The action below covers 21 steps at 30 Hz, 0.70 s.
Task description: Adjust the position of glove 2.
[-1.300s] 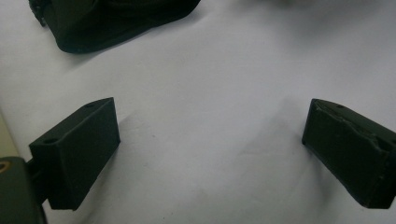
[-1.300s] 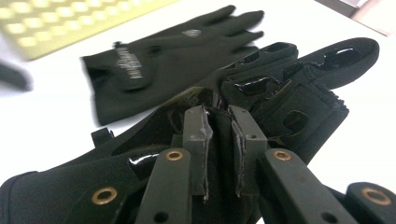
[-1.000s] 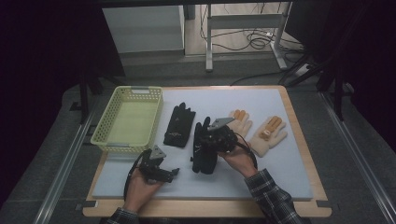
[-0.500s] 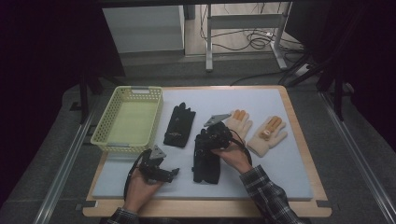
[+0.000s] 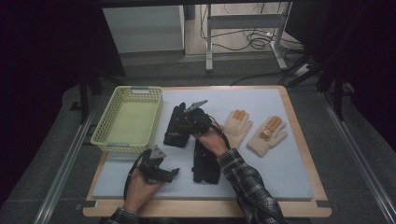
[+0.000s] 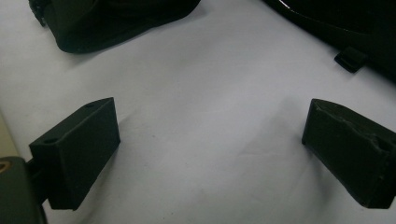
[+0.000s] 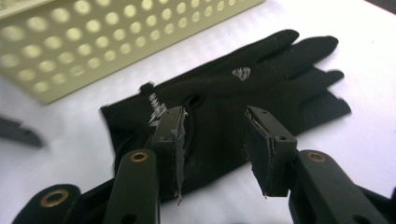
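you have the right gripper point(image 7: 212, 140) over the black glove point(image 7: 261, 79) beside the basket point(image 7: 93, 42), fingers point(image 7: 170, 135) half apart, just closing, nothing pinched yet; lower, then pinch.

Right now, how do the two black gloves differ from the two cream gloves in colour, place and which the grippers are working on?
The black gloves are dark and lie mid-mat, near the yellow basket; the cream gloves are pale with orange fingertips and lie to their right. The right gripper hovers over one black glove, jaws apart; no gripper is near the cream gloves. All four lie flat on the white mat.
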Motion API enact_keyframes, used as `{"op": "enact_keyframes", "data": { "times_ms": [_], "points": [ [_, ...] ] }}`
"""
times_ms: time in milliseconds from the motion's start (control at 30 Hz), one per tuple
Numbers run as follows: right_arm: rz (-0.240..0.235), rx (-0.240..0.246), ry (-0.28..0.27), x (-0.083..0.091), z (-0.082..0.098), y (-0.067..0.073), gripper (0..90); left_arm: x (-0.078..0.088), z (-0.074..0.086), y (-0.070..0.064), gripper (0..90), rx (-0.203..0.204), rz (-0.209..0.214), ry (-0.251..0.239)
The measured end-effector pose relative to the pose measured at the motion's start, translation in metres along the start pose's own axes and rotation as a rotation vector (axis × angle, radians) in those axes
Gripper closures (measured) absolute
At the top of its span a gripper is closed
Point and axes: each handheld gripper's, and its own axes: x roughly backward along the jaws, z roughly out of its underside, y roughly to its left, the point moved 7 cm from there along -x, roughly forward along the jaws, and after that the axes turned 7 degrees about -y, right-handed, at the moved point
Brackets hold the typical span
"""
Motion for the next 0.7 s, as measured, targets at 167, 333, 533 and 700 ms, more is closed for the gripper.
{"op": "enact_keyframes", "data": {
  "times_ms": [167, 333, 533, 700],
  "points": [
    [0.027, 0.008, 0.023, -0.021, -0.003, -0.004, 49.9, 0.000, 0.000, 0.000, 4.1, 0.002, 0.001, -0.002],
    [0.045, 0.011, 0.058, -0.039, 0.003, -0.010, 46.0, 0.000, 0.000, 0.000, 4.1, 0.002, 0.001, -0.002],
    [0.040, 0.017, 0.073, -0.049, 0.005, -0.008, 68.4, 0.000, 0.000, 0.000, 4.1, 0.002, 0.001, -0.001],
    [0.032, 0.023, 0.079, -0.050, 0.004, -0.003, 86.3, 0.000, 0.000, 0.000, 4.1, 0.001, 0.001, -0.001]
  ]
}}
